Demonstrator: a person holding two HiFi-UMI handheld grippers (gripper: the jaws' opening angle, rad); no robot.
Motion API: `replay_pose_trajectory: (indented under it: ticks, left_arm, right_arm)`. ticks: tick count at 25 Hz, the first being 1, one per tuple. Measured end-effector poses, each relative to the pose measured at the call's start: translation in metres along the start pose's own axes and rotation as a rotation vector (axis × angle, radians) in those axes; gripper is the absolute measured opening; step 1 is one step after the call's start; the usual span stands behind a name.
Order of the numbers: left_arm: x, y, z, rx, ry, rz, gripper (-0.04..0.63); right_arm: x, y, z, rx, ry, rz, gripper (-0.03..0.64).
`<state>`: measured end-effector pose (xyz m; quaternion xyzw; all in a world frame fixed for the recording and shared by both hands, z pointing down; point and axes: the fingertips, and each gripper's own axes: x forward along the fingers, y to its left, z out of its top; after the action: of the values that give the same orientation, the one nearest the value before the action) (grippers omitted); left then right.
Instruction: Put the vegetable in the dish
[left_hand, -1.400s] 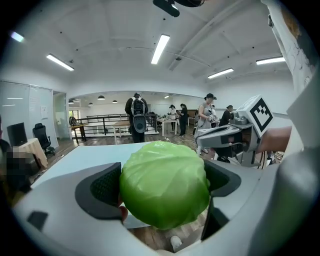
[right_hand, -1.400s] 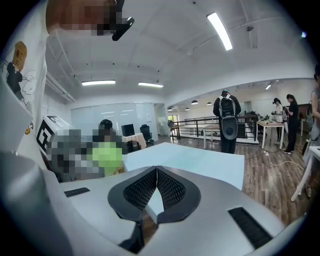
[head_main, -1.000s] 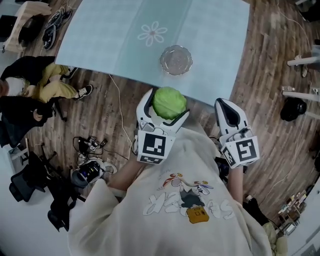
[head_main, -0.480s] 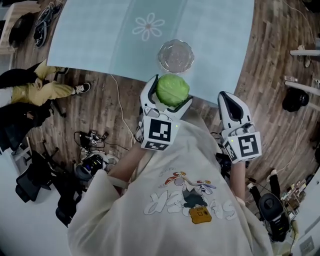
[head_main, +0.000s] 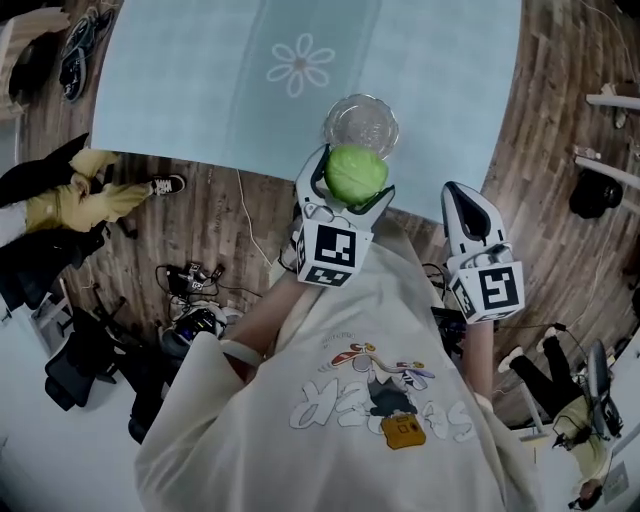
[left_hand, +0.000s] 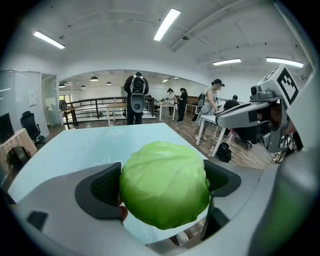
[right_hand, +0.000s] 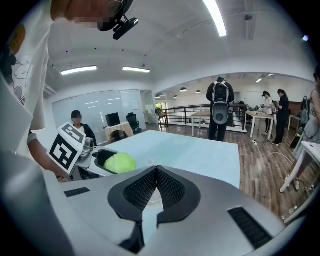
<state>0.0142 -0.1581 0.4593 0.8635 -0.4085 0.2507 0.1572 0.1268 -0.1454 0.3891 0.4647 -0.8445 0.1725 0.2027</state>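
Note:
A round green cabbage (head_main: 356, 173) is clamped between the jaws of my left gripper (head_main: 347, 184), at the near edge of the light blue table (head_main: 200, 80). In the left gripper view the cabbage (left_hand: 164, 190) fills the gap between the two dark pads. A clear glass dish (head_main: 361, 123) stands on the table just beyond the cabbage, partly hidden by it. My right gripper (head_main: 462, 205) hangs to the right, off the table edge, its pads (right_hand: 172, 188) pressed together with nothing between them. The cabbage (right_hand: 119, 163) also shows in the right gripper view.
A white flower print (head_main: 299, 66) marks the table's middle. Wooden floor (head_main: 215, 225) surrounds the table, with cables (head_main: 185, 285) and bags at left. A seated person (head_main: 70, 195) is at the left. People stand at desks (left_hand: 215, 119) beyond the table.
My left gripper has carried the cabbage forward, from in front of the table edge to right beside the glass dish. The right gripper stayed roughly where it was.

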Motion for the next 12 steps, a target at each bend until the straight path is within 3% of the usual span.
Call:
replay_pose_trajectory:
  ticks: [12]
  left_arm:
    - [0.076, 0.025, -0.040, 0.006, 0.105, -0.057, 0.517]
  right_arm:
    - [0.038, -0.021, -0.019, 0.084, 0.086, -0.022, 0.021]
